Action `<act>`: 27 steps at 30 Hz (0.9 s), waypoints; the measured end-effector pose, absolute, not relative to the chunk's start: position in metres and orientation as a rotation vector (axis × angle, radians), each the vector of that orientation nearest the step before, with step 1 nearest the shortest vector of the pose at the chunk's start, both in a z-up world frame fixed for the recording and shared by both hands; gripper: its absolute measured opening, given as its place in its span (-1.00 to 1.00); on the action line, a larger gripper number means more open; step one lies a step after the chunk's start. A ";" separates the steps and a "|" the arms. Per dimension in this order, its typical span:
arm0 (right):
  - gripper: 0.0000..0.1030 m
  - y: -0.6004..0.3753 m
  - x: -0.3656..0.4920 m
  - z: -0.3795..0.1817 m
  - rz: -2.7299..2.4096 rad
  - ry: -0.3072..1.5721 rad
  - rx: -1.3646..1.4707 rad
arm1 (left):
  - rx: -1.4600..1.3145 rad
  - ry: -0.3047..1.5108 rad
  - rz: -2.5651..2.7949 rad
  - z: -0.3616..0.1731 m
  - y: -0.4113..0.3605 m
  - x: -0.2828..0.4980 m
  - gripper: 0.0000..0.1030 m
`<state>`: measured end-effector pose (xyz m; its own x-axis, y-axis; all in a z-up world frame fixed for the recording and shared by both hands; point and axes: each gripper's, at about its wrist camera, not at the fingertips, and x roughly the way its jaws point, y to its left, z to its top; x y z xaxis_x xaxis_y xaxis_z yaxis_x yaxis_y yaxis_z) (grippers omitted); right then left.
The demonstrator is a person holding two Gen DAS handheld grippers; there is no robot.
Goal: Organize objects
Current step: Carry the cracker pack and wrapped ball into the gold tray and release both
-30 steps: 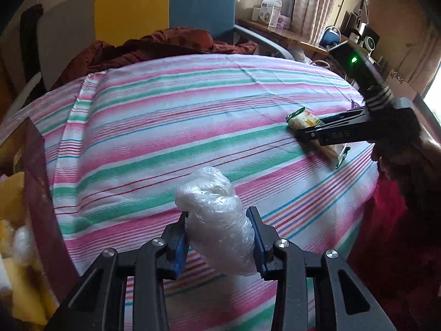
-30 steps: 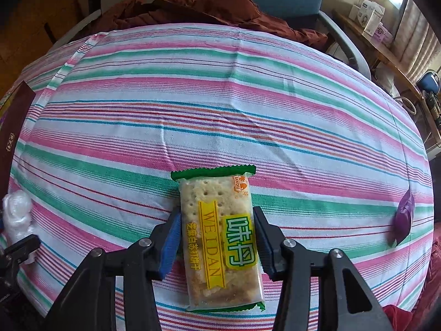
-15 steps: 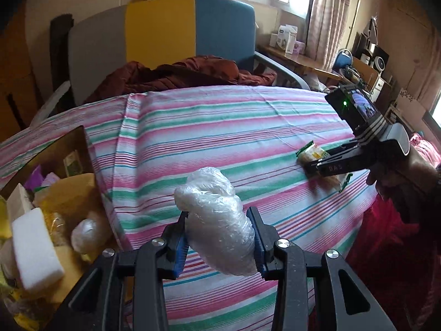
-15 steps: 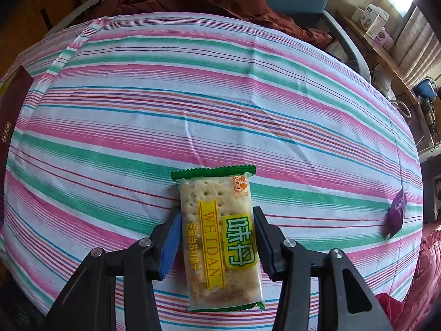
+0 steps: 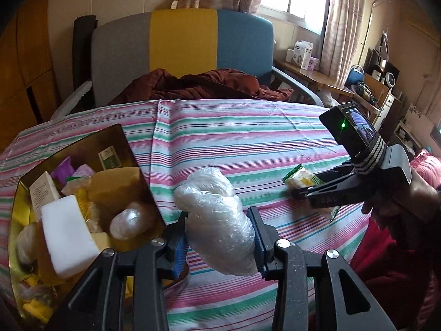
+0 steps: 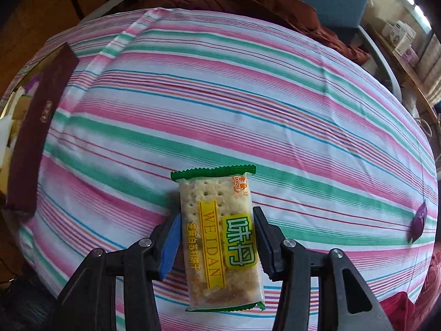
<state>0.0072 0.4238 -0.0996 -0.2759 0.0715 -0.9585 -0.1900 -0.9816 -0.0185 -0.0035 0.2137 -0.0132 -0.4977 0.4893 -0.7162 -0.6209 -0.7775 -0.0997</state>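
Striped cloth (image 6: pixel 248 104) covers desk; left gripper (image 5: pixel 220 237) jaws pinch plastic wad (image 5: pixel 217 220) beside full gold box (image 5: pixel 115 143); right gripper (image 6: pixel 217 242) jaws pinch cracker pack (image 6: pixel 217 237) above cloth; purple wrapper (image 6: pixel 419 220) near right edge

Left wrist camera is sitting just behind its own black two-finger gripper (image 5: pixel 219 237), looking obliquely down and ahead across the pink-and-green striped tablecloth (image 5: pixel 248 138), toward the grey, yellow and blue chair back (image 5: pixel 182 41).

Right wrist camera is looking more steeply down, close over the same cloth (image 6: pixel 220 96).

Both are sharing the gold-lined box (image 5: pixel 82 149) (image 6: pixel 41 115), left of each tool.
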 end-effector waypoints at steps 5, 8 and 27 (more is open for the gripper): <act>-0.05 0.399 -0.002 -0.093 2.451 0.162 -1.770 | -1.009 0.199 2.272 -0.012 0.203 -0.004 -0.23; -0.05 0.393 -0.011 -0.090 2.494 0.196 -1.751 | -1.012 0.181 2.276 -0.012 0.195 -0.004 -0.23; -0.05 0.266 -0.026 -0.007 2.900 0.348 -1.572 | -1.064 -0.143 2.562 0.004 0.020 -0.029 -0.22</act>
<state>-0.0260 0.2656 -0.0066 -0.5391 -0.2514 -0.8039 0.0539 -0.9628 0.2650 -0.0289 0.0200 0.0040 -0.6509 0.3662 -0.6650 -0.2898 -0.9295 -0.2282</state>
